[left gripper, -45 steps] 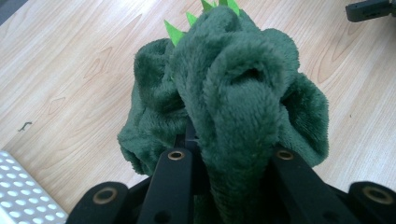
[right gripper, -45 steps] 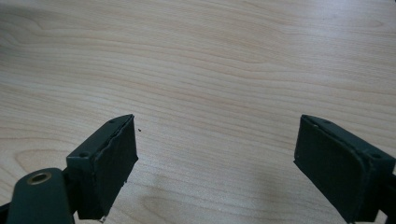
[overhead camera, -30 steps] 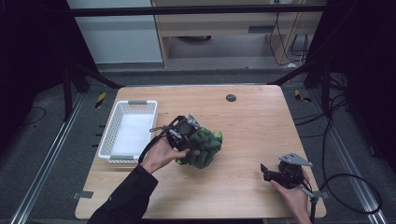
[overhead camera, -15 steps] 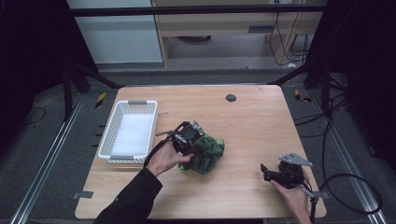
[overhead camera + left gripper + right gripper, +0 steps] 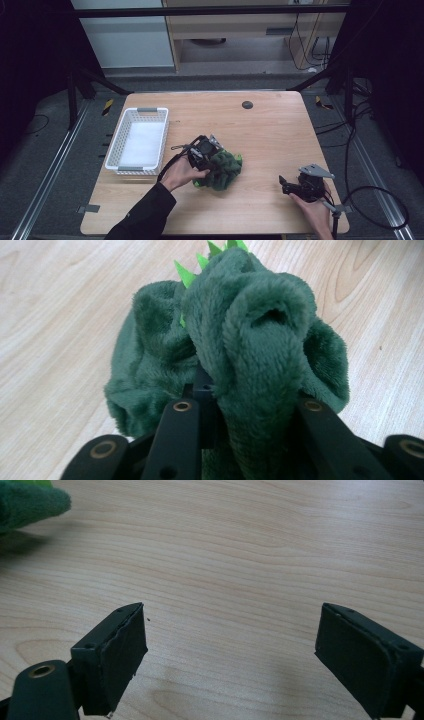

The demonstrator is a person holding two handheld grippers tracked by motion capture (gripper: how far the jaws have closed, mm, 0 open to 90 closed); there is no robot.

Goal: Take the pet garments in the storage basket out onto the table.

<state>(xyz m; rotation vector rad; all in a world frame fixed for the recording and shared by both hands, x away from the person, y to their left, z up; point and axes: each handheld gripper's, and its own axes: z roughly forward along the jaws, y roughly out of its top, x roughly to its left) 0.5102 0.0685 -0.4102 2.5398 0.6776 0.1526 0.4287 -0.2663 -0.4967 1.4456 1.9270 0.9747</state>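
Note:
A dark green plush toy with bright green spikes rests on the wooden table near its middle. My left gripper comes at it from the left, and its jaws have just been opening slightly. In the left gripper view the plush toy still bulges between the black jaws of the left gripper, squeezed by them. Near the table's front right my right gripper is held still. In its own view the right gripper stands open over bare wood, and an edge of the plush toy lies at the far left.
A white plastic basket stands on the left side of the table, with a pale liner inside. A small black disc is set in the tabletop at the back. Cables trail off the table's right edge.
My left hand has come down and a little nearer with the plush toy, which now rests on the table. The right gripper has stayed where it was.

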